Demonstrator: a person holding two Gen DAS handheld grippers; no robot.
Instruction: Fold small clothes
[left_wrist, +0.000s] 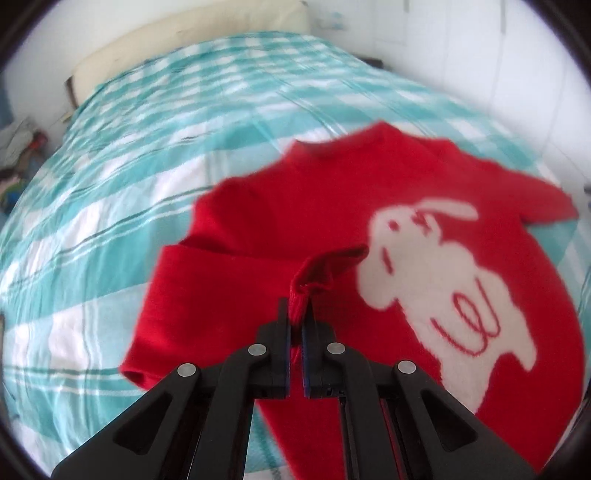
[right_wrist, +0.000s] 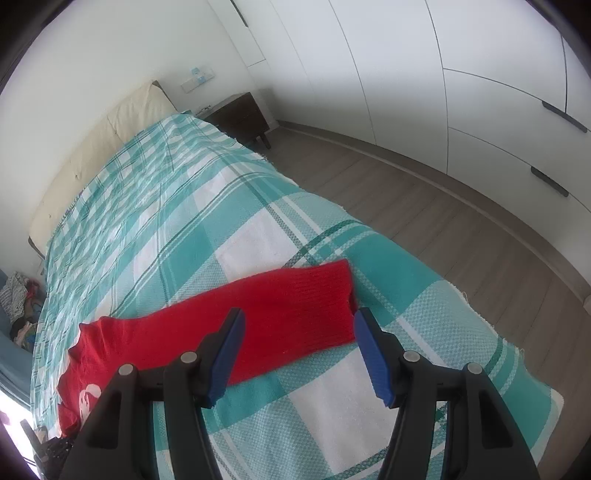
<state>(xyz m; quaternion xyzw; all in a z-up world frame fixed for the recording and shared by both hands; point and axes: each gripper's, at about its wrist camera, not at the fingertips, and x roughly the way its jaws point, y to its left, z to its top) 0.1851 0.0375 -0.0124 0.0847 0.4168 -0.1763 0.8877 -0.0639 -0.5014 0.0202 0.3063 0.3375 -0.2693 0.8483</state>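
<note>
We are pinching a cuff of the red sweater in our left gripper, folding that sleeve across its body on the checked bedspread. Our right gripper is hovering spread above the other sleeve.

no legible text, labels or numbers

Soft, even daylight is filling both views. The left wrist view is smearing with motion blur across the checked bedspread and the red sweater. The right wrist view is staying sharp, glare is blooming at its near left edge, and fisheye distortion is bending the wardrobe doors.
</note>
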